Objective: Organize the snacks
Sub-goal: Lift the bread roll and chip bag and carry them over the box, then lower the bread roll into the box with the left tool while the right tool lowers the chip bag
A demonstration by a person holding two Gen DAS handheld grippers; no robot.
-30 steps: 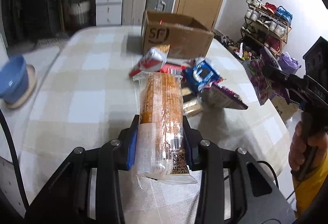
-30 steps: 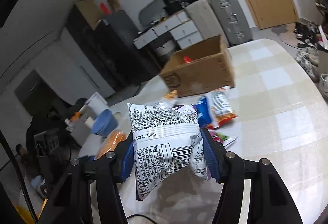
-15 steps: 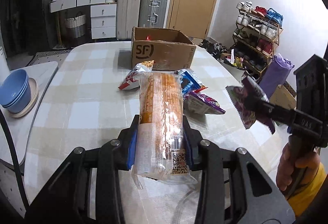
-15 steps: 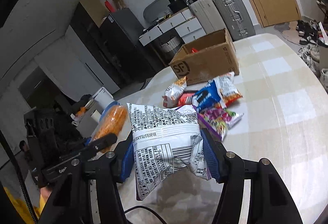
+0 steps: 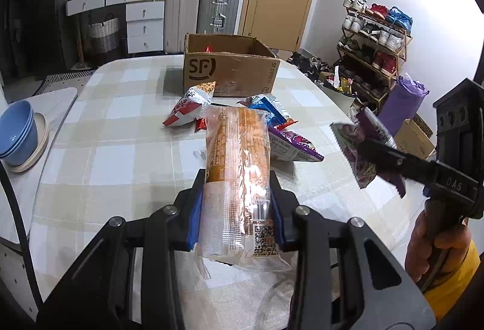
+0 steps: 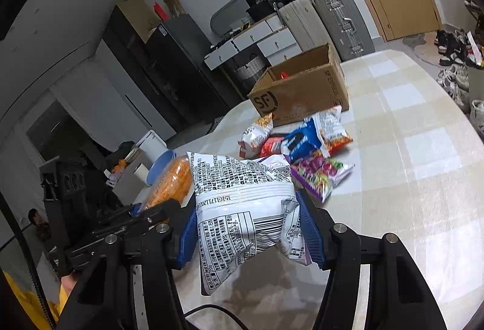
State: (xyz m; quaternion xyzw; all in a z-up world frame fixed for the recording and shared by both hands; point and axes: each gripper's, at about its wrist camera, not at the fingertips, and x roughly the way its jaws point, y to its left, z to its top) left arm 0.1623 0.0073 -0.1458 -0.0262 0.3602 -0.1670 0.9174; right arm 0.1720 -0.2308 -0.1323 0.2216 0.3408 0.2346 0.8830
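Left gripper (image 5: pixel 236 212): clamped on long orange cracker pack (image 5: pixel 237 176), now lifted farther back from cardboard box (image 5: pixel 230 70). Right gripper (image 6: pixel 246 231): clamped on white-backed snack bag (image 6: pixel 245 209), likewise withdrawn. Both picked; boxing pending. Loose snacks (image 5: pixel 272 130) remain on tabletop (image 5: pixel 121 133).

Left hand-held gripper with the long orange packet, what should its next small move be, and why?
Probably carry it forward over the open SF cardboard box. The left hand-held gripper is clamped on the orange packet above the table, and the box lies straight ahead beyond the loose snacks.
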